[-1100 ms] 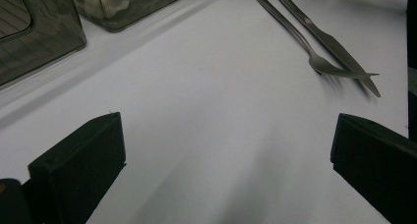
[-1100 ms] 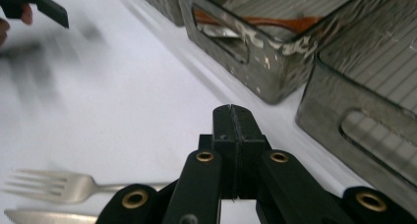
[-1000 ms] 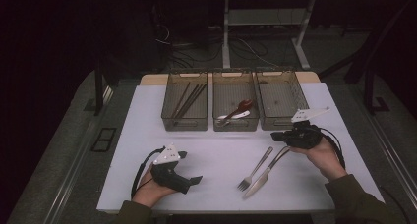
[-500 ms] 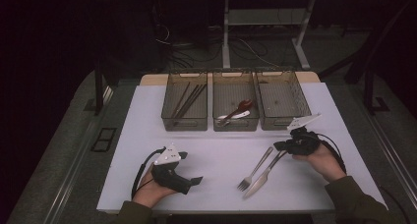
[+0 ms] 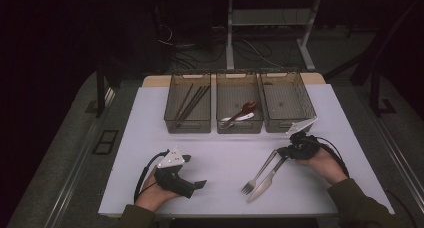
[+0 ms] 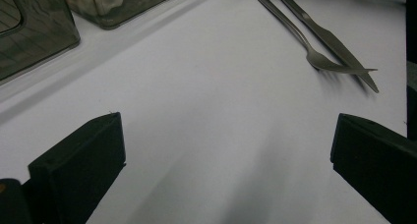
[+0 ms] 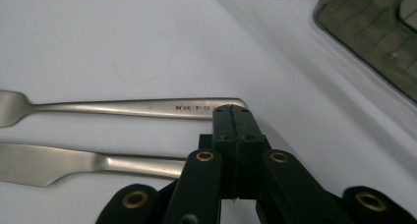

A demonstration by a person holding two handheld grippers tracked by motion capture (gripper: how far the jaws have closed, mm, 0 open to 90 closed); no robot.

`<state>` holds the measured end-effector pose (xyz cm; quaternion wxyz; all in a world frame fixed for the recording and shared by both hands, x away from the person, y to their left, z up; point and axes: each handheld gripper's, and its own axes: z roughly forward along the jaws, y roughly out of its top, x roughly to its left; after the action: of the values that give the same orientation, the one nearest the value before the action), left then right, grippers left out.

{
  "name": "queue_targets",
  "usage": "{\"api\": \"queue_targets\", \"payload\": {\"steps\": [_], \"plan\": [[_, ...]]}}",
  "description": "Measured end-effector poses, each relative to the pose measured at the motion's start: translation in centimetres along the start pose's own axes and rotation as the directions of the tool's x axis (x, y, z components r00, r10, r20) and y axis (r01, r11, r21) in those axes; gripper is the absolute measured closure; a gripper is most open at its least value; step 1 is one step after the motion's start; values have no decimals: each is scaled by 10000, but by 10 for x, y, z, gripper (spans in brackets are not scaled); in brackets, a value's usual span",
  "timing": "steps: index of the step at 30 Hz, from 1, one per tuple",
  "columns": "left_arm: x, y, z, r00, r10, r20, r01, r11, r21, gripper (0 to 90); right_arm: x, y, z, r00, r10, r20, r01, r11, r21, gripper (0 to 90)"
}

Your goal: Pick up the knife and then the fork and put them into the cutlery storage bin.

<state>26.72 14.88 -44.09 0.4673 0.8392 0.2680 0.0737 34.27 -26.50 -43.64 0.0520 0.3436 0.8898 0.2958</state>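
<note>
A steel fork and a table knife lie side by side on the white table, handles pointing toward my right gripper. Its jaws are pressed flat together with nothing between them. In the right gripper view the tip of my right gripper hovers right at the end of the fork handle, with the knife just beside it. My left gripper rests at the front left, held by a hand, jaws wide apart. The left gripper view shows my left gripper over bare table, with the fork and knife farther off.
Three dark see-through bins stand in a row at the back: the left bin holds chopsticks, the middle bin holds spoons, the right bin looks empty. A corner of a bin appears in the right gripper view.
My right gripper has come down and nearer, from beside the right bin to the ends of the fork and knife handles. The left gripper, the fork and the knife have stayed put.
</note>
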Motion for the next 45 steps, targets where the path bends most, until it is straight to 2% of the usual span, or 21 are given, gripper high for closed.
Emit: {"api": "queue_targets", "payload": {"steps": [3, 13, 27, 45], "plan": [[0, 0, 0, 10000, -8, 4, 8, 10000, -11, 0, 1, 0, 2, 10000, -77, 41, 77, 9998, 196, 895], [0, 0, 0, 10000, -14, 15, 14, 10000, -12, 0, 0, -1, 1, 9999, -78, -88, 81, 9994, 337, 896], [0, 0, 0, 10000, -16, 27, 16, 10000, -26, 0, 5, -4, -5, 9993, -333, -178, 345, 9967, 732, 896], [-1, 0, 0, 10000, -22, 39, 22, 10000, -22, 0, 9, -22, -20, 9987, -374, -341, 410, 9928, 1129, 896]]}}
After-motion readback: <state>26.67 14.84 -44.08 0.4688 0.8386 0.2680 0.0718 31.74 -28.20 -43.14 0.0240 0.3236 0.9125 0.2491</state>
